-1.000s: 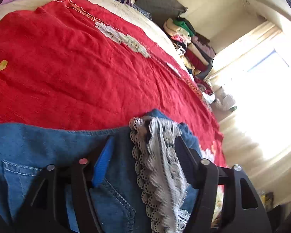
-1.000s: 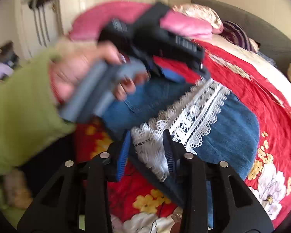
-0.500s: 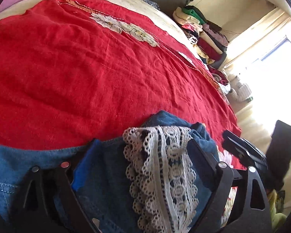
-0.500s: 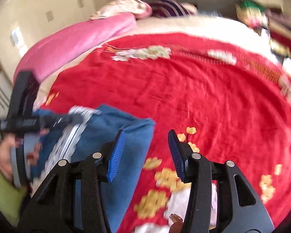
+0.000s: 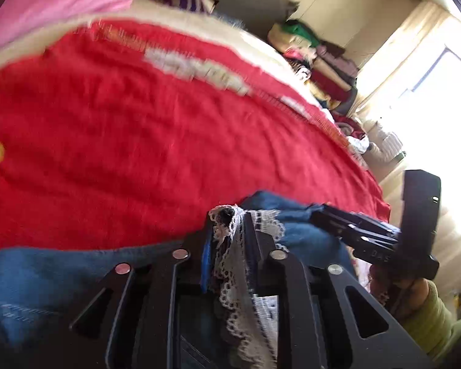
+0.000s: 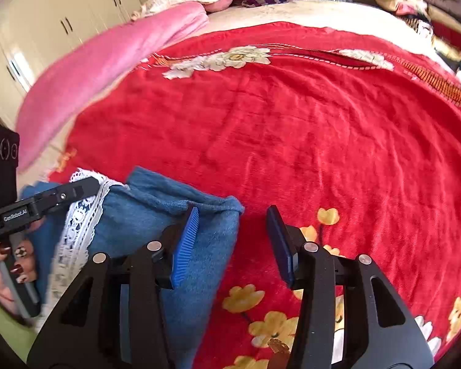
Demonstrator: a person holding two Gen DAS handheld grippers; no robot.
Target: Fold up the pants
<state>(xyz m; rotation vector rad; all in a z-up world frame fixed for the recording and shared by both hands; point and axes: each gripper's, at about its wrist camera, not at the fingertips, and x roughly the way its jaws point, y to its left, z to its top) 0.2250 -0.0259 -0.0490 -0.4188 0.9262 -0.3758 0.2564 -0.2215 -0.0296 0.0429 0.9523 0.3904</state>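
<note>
- Left wrist view: your left gripper (image 5: 230, 230) is closing, its jaws pinching the white lace trim (image 5: 230, 283) of the blue denim pants (image 5: 61, 270).
- One pair of pants lies bunched at the near edge of the red blanket (image 6: 292, 138).
- Your right gripper (image 6: 230, 240) is spread, empty, over the pants' corner and the blanket.
- One pink quilt (image 6: 107, 61) lies beyond the blanket.
</note>
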